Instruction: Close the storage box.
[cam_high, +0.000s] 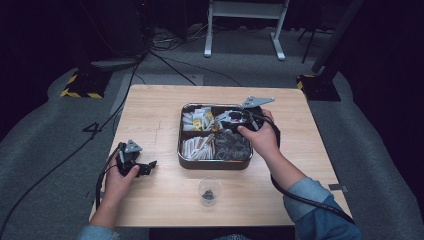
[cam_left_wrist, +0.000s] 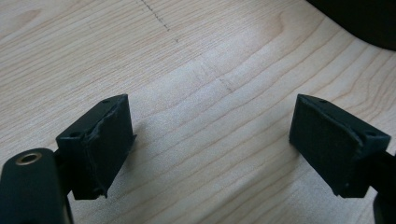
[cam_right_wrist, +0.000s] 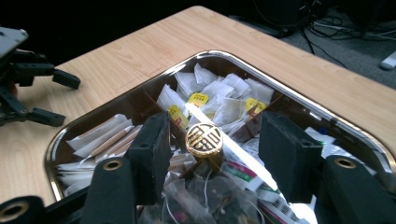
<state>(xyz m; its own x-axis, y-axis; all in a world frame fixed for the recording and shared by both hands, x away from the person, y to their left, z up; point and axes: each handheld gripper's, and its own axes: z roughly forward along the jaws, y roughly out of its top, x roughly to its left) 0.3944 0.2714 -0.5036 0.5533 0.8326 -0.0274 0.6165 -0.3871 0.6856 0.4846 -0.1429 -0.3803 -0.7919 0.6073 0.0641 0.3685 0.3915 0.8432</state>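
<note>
Left gripper (cam_high: 145, 168) rests low on bench (cam_high: 150, 115) at left edge, well apart from tray, jaws wide, bare wood between them

Small clear glass (cam_high: 209, 190) stands on bench near front edge, just before tray, dark bit inside

Metal tray (cam_high: 181, 150) at bench middle, split in compartments: white sachets (cam_right_wrist: 224, 93) with yellow tags, paper sticks (cam_right_wrist: 100, 135), dark tea bags (cam_high: 232, 145)

Right gripper (cam_right_wrist: 212, 149) hovers over tray's far right part, jaws partly apart, gripping nothing; gold round knob (cam_right_wrist: 204, 139) sits between them at compartment crossing, untouched
</note>
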